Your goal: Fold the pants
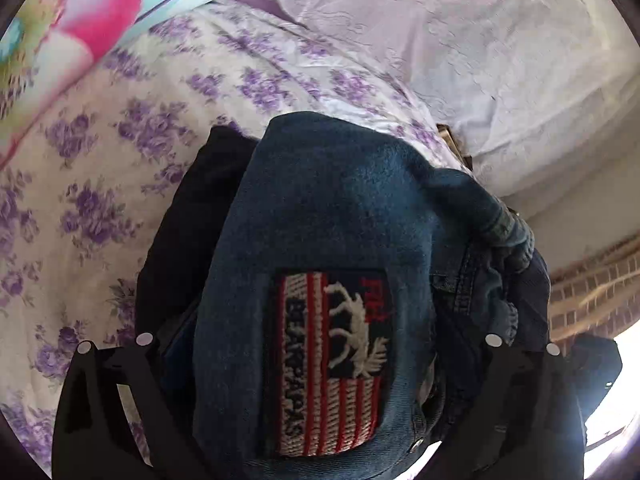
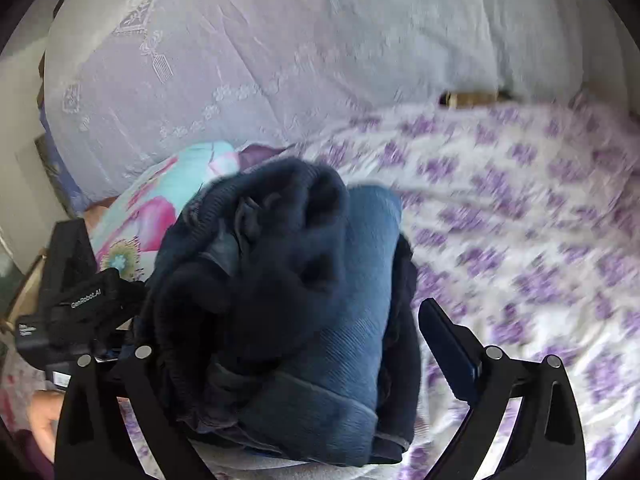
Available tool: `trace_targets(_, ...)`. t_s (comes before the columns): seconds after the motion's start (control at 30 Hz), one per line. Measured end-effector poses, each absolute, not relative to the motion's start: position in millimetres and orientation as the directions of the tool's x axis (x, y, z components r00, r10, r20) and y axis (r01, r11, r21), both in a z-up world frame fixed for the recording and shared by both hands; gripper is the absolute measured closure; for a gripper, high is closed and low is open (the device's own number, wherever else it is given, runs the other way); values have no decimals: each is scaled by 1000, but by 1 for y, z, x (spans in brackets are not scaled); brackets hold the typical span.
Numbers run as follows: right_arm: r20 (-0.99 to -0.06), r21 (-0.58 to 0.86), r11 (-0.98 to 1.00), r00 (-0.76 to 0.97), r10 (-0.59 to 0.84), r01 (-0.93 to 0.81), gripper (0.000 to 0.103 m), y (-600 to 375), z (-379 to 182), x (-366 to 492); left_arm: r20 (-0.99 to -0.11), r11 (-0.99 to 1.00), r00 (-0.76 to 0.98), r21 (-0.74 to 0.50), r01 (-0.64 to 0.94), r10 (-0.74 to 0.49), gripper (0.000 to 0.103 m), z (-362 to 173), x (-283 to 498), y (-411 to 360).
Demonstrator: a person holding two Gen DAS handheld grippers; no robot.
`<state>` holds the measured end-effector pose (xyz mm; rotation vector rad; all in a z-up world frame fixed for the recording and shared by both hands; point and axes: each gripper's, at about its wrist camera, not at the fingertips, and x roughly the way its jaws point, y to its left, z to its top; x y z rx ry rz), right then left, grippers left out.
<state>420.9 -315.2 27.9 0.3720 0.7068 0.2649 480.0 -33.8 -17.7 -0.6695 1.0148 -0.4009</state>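
The pants are blue denim, folded into a thick bundle, with a red, white and navy embroidered flag patch facing the left wrist camera. The bundle fills the gap of my left gripper, whose fingers stand wide on either side of it. In the right wrist view the same bundle sits between the wide fingers of my right gripper. The left gripper's black body shows at the bundle's left. I cannot see any pad pressing the cloth.
The bundle is over a bed with a white sheet printed with purple flowers. A pale lilac quilt lies at the far side. A bright pink and turquoise pillow lies beside it. A brick-pattern wall shows at right.
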Motion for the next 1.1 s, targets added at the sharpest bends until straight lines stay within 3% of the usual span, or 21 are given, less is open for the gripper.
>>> trace_targets(0.07,-506,486,864,764,400,-130,4,-324,35,410,-593,705,503,-707,47,-629,4,-8,473,-31)
trace_targets(0.23,-370,386,907,872,321,-170,4,-333,94,344,-580,683,489,-729,47,-652,5,22,452,-13)
trace_targets(0.37,-279,336,922,914,295,-195,4,-351,146,259,-488,626,543,-774,93,-683,5,69,390,13)
trace_targets(0.47,-252,271,940,927,278,-208,4,-360,174,174,-485,706,599,-678,203,-638,5,121,304,14)
trace_targets(0.67,-226,214,951,936,268,-221,4,-374,199,6,-481,890,752,-307,338,-451,5,197,95,-2)
trace_targets(0.9,-357,196,971,913,198,-134,4,-355,115,-71,-501,981,845,-48,190,-188,5,125,-24,-11)
trace_targets(1.03,-334,212,975,932,142,-73,4,-329,46,-80,-452,995,888,5,96,-84,5,69,-54,-11)
trace_targets(1.1,-369,216,976,922,118,-38,4,-316,23,-73,-458,998,888,17,60,-45,5,50,-60,-12)
